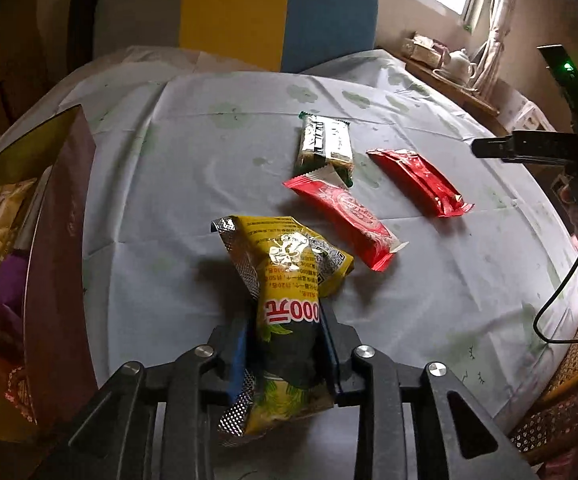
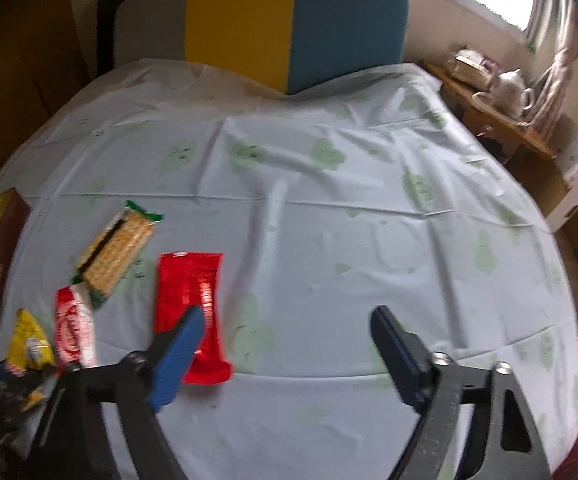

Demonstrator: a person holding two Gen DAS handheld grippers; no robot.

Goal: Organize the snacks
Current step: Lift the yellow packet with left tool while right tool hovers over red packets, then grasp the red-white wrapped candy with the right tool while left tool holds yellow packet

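Yellow foil snack bag (image 1: 289,280) sits clamped between the jaws of the left gripper (image 1: 287,344), pinched at its dark lower half; the crinkled top stands out ahead of the fingertips, above the pale tablecloth (image 1: 169,184). To the left of this gripper, close by, stands the brown box (image 1: 59,264) with its gold-lined lid up and several packets already inside.

Step in hand, as I judge it: carrying the yellow bag toward the box. Three snacks lie on the cloth ahead of the left gripper and to its right: a green-edged cracker pack (image 1: 325,146), a red-and-white wrapper (image 1: 343,216) whose far end overlaps the cracker pack's near end, and a plain red wrapper (image 1: 421,182) lying apart.

Right gripper (image 2: 289,344): jaws apart, nothing between the pads. The red wrapper lies under and just ahead of its left fingertip (image 2: 187,336); contact cannot be told, the frame is blurred.

Next move, judged:
- left: swing further left over the box opening, then release so the bag drops inside, clear of the lid.
- right: shift left to straddle the red wrapper across its narrow width before closing; flat foil on cloth may slide.
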